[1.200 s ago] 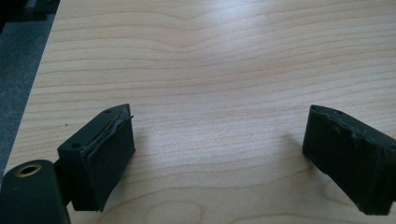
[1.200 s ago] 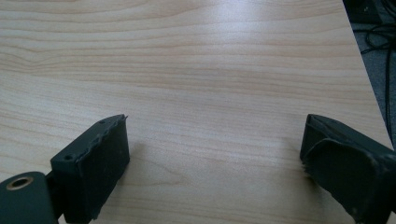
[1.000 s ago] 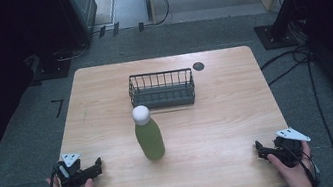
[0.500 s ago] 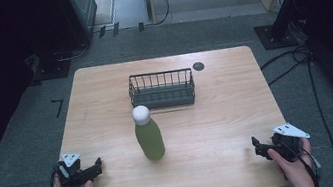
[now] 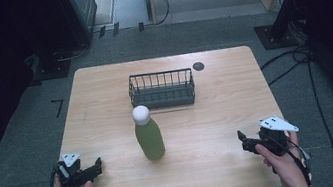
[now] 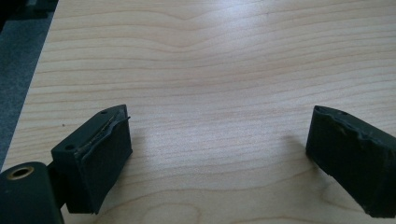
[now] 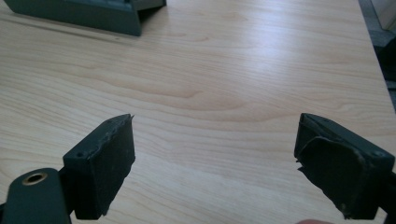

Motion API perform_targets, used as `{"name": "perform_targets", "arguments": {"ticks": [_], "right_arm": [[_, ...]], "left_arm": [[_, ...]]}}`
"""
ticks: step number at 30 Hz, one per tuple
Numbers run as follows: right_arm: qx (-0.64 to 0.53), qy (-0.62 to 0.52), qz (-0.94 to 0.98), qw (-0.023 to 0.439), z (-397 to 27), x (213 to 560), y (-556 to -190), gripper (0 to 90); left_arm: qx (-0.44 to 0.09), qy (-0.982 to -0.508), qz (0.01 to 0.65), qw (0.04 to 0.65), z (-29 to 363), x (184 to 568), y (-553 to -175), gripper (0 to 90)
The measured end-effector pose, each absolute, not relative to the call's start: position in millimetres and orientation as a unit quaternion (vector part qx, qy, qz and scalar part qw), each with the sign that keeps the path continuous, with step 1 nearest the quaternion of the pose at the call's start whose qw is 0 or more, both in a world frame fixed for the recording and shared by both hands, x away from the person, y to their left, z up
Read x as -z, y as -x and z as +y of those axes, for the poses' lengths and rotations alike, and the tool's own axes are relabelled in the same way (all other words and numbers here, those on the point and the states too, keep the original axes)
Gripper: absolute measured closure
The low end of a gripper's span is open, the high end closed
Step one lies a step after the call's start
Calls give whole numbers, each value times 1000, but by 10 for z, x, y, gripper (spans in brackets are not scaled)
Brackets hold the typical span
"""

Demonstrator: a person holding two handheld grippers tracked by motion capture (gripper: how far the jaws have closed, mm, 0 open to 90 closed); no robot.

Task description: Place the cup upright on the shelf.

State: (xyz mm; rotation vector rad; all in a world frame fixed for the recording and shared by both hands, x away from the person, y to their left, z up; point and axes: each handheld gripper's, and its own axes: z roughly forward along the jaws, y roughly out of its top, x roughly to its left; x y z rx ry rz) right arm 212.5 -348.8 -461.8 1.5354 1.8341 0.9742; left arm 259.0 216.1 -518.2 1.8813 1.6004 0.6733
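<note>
Two grippers at near table (image 5: 105,103) edge; left gripper (image 5: 96,166) jaws wide, empty; right gripper (image 5: 244,142) jaws apart, empty, just been closing; both face green bottle (image 5: 149,137), likely for pickup.

A lab: cables (image 5: 296,60) and equipment stands (image 5: 274,36) ring the table (image 5: 107,113).

The desk (image 5: 106,108) is evenly and brightly lit from above, while the floor and room around it sink into near black. A soft sheen lies on the wood in both gripper views, and the close black fingers (image 6: 98,163) look slightly soft.
</note>
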Motion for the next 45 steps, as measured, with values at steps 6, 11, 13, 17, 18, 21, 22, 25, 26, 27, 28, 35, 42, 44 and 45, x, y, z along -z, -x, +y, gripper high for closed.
{"name": "perform_targets", "arguments": {"ticks": [6,11,13,17,18,21,22,25,26,27,28,35,42,44,45], "right_arm": [[-373,-555,692,272,-3316,4572,-2189,121],[-376,-540,703,270,-3173,4546,-2243,120],[-378,-538,704,268,-3121,4535,-2260,120],[-382,-530,709,266,-3024,4516,-2290,121],[-383,-529,710,266,-3000,4511,-2296,120],[-387,-524,712,262,-2925,4499,-2310,120],[-388,-521,714,261,-2902,4496,-2317,120],[-392,-515,717,260,-2836,4487,-2331,121],[-394,-514,718,258,-2814,4484,-2335,121],[-395,-513,718,256,-2791,4484,-2339,120],[-396,-511,719,255,-2771,4485,-2344,120],[-402,-499,726,248,-2636,4481,-2361,121],[-407,-491,732,241,-2517,4473,-2373,121],[-409,-488,733,239,-2482,4471,-2377,121],[-411,-487,733,238,-2461,4472,-2379,121]], "left_arm": [[-252,-704,599,287,2161,5182,-2590,72],[-252,-704,599,287,2161,5182,-2590,72],[-252,-704,599,287,2161,5182,-2590,72],[-252,-704,599,287,2161,5182,-2590,72],[-252,-704,599,287,2161,5183,-2590,72],[-252,-704,599,287,2161,5182,-2590,72],[-252,-704,599,287,2161,5183,-2590,72],[-252,-704,599,287,2161,5183,-2590,72],[-252,-705,599,286,2162,5182,-2589,72],[-252,-704,599,287,2161,5183,-2590,72],[-252,-704,599,287,2161,5182,-2590,72],[-252,-704,599,287,2161,5182,-2590,72],[-252,-704,599,287,2161,5182,-2590,72],[-252,-704,599,287,2161,5182,-2590,72],[-252,-704,599,287,2161,5182,-2590,72]]}}
